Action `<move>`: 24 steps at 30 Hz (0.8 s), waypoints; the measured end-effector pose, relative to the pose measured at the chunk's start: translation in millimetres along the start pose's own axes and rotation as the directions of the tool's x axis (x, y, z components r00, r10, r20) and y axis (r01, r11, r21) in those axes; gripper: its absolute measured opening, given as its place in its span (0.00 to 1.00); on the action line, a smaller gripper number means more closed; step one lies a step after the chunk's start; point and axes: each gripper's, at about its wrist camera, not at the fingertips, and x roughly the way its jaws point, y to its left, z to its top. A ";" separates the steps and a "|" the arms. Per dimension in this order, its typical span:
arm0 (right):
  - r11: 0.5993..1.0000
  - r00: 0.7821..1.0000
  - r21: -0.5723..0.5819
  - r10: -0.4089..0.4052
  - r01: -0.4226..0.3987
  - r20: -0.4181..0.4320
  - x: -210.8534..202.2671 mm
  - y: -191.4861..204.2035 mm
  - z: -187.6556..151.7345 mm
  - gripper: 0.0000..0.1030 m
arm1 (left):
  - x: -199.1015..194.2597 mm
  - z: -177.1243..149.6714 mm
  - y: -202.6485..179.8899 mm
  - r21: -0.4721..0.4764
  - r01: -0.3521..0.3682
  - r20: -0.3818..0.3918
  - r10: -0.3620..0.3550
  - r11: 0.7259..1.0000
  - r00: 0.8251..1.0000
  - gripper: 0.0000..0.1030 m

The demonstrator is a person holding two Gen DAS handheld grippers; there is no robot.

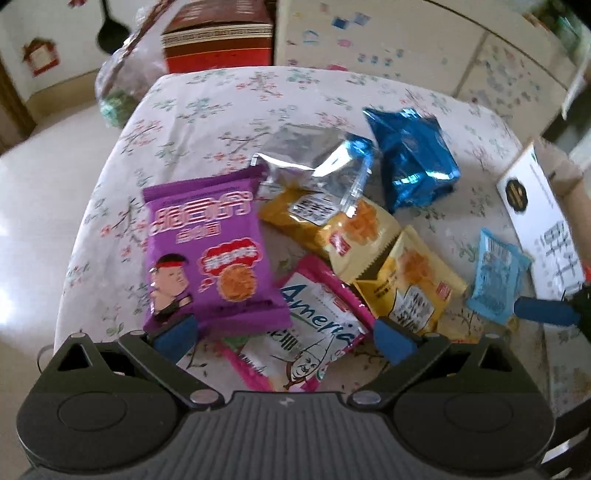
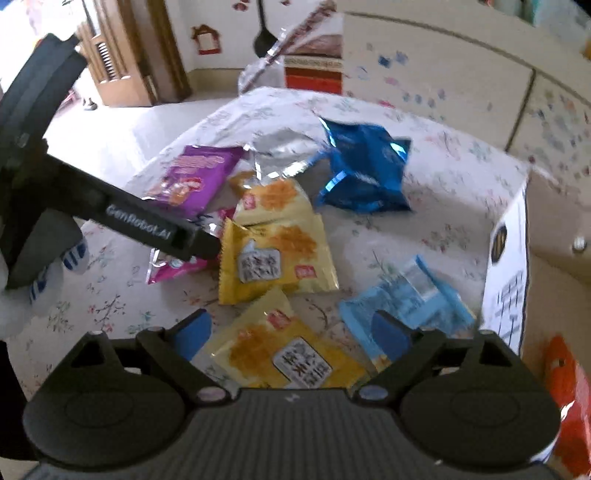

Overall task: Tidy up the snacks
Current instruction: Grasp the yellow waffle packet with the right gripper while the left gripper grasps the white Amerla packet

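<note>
Snack packets lie heaped on a floral tablecloth [image 1: 207, 99]. My left gripper [image 1: 283, 339] is open just above a pink and white packet [image 1: 314, 332], with its left pad by the lower edge of a purple packet [image 1: 207, 251]. Two yellow packets [image 1: 343, 229] [image 1: 410, 291], a silver bag [image 1: 306, 158] and a dark blue foil bag [image 1: 410, 158] lie beyond. My right gripper [image 2: 291, 336] is open around a third yellow packet [image 2: 291, 354]; its pads do not press on it. A light blue packet [image 2: 406, 299] lies by its right pad.
A cardboard box with a white label [image 1: 535, 221] stands at the table's right edge, with an orange packet [image 2: 565, 398] inside. A red-brown box [image 1: 218, 33] and a plastic bag [image 1: 122, 85] sit at the far edge. The table drops to the floor on the left.
</note>
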 end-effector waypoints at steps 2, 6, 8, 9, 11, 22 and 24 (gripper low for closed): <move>1.000 1.000 -0.012 -0.006 0.006 -0.016 4.7 0.3 -2.2 0.91 | 3.6 -2.2 -3.6 0.029 -0.008 -0.004 0.008 1.000 1.000 1.00; 0.999 0.998 -0.040 -0.034 0.032 -0.050 13.8 7.3 -6.1 0.90 | 9.3 -8.4 -4.5 0.043 -0.019 -0.039 0.021 0.999 0.999 0.93; 0.999 0.998 -0.038 -0.026 0.024 -0.054 12.9 8.0 -7.9 0.89 | 5.3 -11.2 -3.7 0.044 0.004 -0.046 -0.002 0.999 0.999 0.86; 0.999 0.998 -0.030 -0.016 0.014 -0.056 12.5 6.8 -8.1 0.85 | 3.1 -12.6 -2.8 0.043 0.018 -0.053 -0.016 0.999 0.998 0.82; 1.000 0.998 -0.016 0.006 -0.007 -0.062 12.0 5.2 -8.2 0.78 | -1.1 -17.0 -4.1 0.066 0.024 -0.067 -0.019 0.998 0.998 0.78; 0.999 0.997 -0.014 0.045 -0.046 -0.065 7.3 5.4 -10.2 0.77 | -5.4 -19.0 -15.0 0.162 -0.036 -0.005 0.038 0.986 0.999 0.89; 0.998 0.996 -0.027 0.051 -0.053 -0.075 9.5 7.8 -11.5 0.80 | 2.1 -19.5 -20.2 0.185 -0.029 -0.011 0.031 0.982 0.999 0.95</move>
